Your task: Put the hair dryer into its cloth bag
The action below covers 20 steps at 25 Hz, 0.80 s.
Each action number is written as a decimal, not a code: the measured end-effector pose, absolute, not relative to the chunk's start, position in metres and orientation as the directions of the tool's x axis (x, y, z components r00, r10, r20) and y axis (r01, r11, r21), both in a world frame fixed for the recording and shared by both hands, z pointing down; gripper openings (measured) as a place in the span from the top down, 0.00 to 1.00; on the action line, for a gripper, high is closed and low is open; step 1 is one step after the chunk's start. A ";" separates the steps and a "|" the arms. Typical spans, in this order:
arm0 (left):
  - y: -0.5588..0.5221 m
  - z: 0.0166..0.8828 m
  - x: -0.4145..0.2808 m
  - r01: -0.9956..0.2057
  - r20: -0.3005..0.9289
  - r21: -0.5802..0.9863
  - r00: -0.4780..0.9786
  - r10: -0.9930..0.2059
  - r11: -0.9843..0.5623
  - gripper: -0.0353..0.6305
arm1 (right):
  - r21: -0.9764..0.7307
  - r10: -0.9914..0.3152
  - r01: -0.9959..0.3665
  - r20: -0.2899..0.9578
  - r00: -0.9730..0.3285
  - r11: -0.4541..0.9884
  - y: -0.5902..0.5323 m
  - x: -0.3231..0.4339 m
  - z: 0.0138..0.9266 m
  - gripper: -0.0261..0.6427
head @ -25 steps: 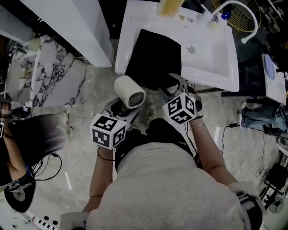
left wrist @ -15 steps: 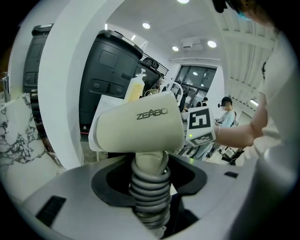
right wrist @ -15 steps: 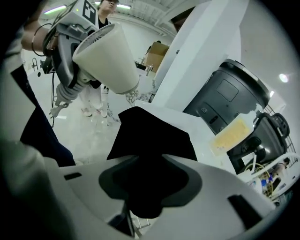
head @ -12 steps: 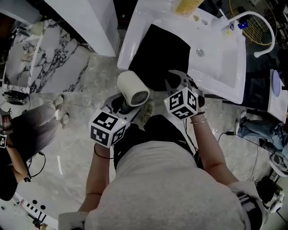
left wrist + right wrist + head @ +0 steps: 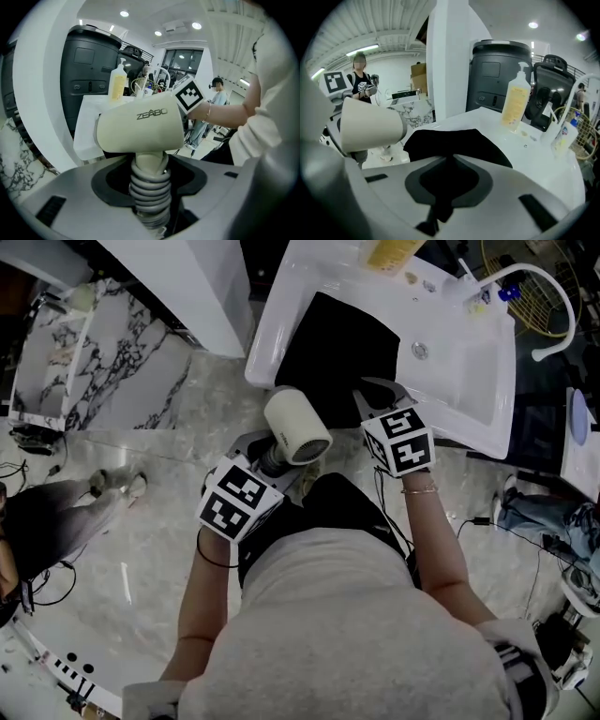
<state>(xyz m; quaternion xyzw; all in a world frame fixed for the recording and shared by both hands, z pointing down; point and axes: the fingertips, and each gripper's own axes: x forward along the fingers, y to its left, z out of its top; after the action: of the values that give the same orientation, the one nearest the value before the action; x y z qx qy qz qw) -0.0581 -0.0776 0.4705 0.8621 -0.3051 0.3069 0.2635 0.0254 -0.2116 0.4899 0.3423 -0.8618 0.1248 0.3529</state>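
A cream hair dryer stands on its handle, which is wrapped in grey cord, and my left gripper is shut on that handle. Its barrel hangs just below the near edge of the black cloth bag, which lies over the front rim of the white sink. My right gripper is at the bag's near right edge. Its jaws have just been closing and now pinch black cloth between them. The dryer shows at the left of the right gripper view.
A yellow pump bottle and a curved white faucet stand at the back of the sink. A tall black bin is behind it. A marble counter is at the left; another person stands at the far left, and cables run over the floor.
The right gripper's jaws have gone from wide open to shut on the bag's near edge. The left gripper has carried the dryer to the right, closer to the bag.
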 end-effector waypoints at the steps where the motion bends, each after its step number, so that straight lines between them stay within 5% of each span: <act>1: -0.077 0.471 -0.055 -0.681 0.696 0.262 0.625 -0.355 -0.684 0.62 | 0.014 -0.506 -0.687 0.688 -0.520 0.726 -0.213 0.026 0.487 0.94; 20: -0.080 0.473 0.010 -0.474 0.756 0.251 0.641 -0.135 -0.844 0.62 | -0.123 -0.473 -0.661 0.604 -0.642 0.740 -0.234 0.028 0.451 0.94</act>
<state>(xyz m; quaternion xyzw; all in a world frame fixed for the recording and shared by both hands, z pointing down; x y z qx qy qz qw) 0.0104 -0.0795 0.4728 0.8789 -0.1734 0.3866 0.2191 0.0280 -0.2336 0.4506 0.3187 -0.8901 0.1688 0.2787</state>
